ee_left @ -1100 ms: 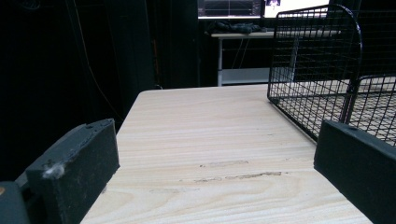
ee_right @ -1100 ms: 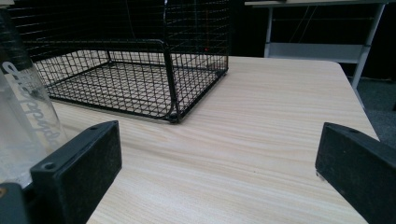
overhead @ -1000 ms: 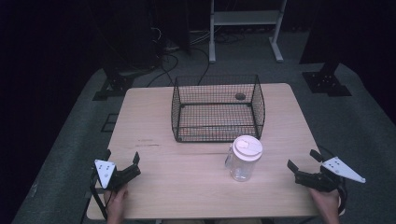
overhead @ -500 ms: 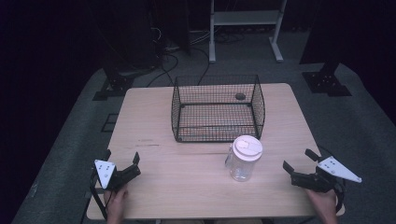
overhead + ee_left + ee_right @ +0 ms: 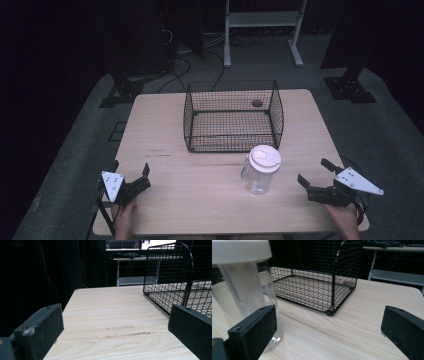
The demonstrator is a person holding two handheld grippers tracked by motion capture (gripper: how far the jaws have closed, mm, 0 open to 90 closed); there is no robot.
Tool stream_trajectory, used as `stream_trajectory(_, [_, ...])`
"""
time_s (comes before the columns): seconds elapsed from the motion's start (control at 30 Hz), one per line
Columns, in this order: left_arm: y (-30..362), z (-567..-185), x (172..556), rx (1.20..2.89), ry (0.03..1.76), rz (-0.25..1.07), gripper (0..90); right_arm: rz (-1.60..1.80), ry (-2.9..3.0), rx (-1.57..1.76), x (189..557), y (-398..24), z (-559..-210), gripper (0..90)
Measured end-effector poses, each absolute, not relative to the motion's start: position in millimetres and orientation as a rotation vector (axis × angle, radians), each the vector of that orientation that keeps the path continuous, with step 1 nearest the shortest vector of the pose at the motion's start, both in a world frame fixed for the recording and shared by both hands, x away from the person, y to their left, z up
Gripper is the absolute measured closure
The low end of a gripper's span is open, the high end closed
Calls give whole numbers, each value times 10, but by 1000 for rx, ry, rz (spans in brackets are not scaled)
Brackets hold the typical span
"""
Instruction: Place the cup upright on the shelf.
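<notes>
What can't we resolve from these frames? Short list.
- Small dark spot on the table behind the wire basket, high view: too small to identify.
- Clear jar, right gripper view: cut by the top and left edges, base partly hidden by the left jaw.
- Jar contents, high view: white lid covers the top; looks empty, not certain.
- Wire basket, left gripper view: cut by the right edge.

jar point(image 5: 262, 170) on table point(image 5: 200, 185), just before wire basket point(image 5: 232, 117).

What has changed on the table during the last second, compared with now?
The right gripper has moved a little to the left, toward the clear jar, with its jaws open; nothing was gripped or released. The left gripper, the jar and the wire basket stayed where they were.
</notes>
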State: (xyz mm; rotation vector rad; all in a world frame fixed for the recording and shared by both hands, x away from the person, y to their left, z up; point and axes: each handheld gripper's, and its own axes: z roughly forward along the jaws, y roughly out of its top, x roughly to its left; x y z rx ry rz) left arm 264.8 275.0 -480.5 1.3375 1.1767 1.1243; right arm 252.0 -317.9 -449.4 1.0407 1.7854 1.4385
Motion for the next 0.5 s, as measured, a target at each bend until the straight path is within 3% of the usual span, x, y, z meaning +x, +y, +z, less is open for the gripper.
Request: stream_trajectory(0.5, [2747,-4805,2645,1341,1177,1127,0,1480,1869,888,2307,-2858,-4277,0])
